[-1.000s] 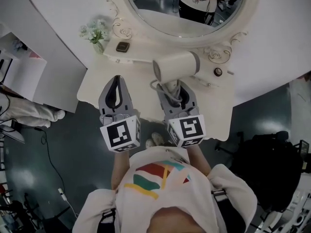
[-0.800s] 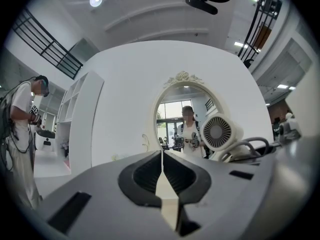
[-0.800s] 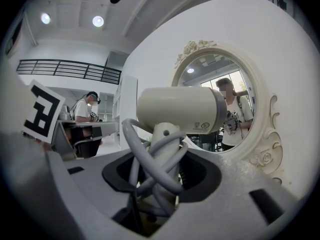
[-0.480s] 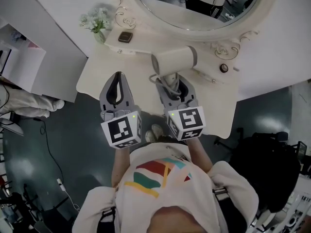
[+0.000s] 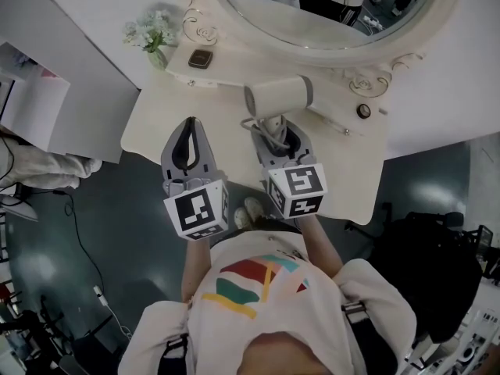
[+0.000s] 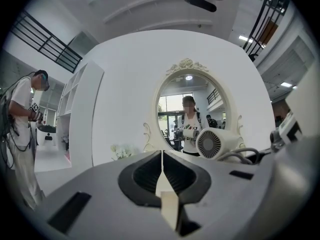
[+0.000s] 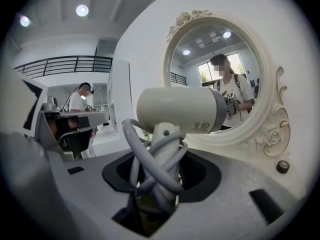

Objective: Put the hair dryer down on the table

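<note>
Two jaws of left gripper [image 5: 190, 127] together, empty; right gripper [image 5: 275, 133] apparently clamped on cord-shrouded hair dryer [image 5: 277, 98] handle.

Counted one table [image 5: 156, 125] and one oval mirror [image 5: 336, 22] at its back. One hair dryer [image 5: 279, 97] sat just below the mirror. There were two sets of tongs, left tongs [image 5: 190, 125] and right tongs [image 5: 275, 131], both below the mirror. There were two marker cubes [image 5: 197, 213], one per set. One flower vase [image 5: 150, 39] stood left of the mirror. One small dark flat box [image 5: 201, 58] lay between vase and mirror. One small dark round thing [image 5: 363, 110] and one thin stick [image 5: 326, 121] lay at the mirror's lower right. One bystander [image 6: 21, 124] stood far left of the mirror.
</note>
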### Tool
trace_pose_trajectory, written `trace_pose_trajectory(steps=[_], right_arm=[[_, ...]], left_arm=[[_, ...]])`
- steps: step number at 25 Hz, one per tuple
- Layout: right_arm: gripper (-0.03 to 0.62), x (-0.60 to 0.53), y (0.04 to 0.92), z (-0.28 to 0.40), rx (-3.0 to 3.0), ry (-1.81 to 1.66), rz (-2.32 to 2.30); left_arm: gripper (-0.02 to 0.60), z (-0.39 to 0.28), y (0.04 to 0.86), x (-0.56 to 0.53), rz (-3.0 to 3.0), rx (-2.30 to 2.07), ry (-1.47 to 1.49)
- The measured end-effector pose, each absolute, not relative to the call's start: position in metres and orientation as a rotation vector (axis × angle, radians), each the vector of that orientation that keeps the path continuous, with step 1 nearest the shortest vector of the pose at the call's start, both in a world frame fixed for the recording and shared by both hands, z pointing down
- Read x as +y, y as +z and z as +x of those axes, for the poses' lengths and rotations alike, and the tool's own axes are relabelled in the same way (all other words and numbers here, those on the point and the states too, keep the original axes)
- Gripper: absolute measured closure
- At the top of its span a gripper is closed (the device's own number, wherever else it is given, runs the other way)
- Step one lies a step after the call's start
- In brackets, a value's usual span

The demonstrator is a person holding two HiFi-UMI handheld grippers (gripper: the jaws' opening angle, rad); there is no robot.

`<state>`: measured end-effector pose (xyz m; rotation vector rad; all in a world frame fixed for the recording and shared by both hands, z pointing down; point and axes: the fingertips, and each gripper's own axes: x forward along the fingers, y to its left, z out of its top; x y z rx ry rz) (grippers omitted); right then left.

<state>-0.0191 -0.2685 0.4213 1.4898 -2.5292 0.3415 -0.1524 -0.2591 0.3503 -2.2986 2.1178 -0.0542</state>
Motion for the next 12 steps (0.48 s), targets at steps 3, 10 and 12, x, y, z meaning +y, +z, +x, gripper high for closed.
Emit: trace_pose_trajectory(steps=[3, 10, 12], right_arm=[[0.414, -0.274, 0.437, -0.018, -2.491, 0.381, 1.486], [0.414, -0.282, 0.477, -0.016, -2.391, 0.457, 1.459], [0.414, -0.283, 0.49, -0.016, -2.361, 0.477, 1.447]], left_arm=[[0.571, -0.152, 0.353, -0.261, -2.305, 2.115, -0.059], [0.571, -0.155, 0.353, -0.264, -2.309, 2.116, -0.053], [0.571, -0.155, 0.354, -0.265, -2.313, 2.113, -0.059]])
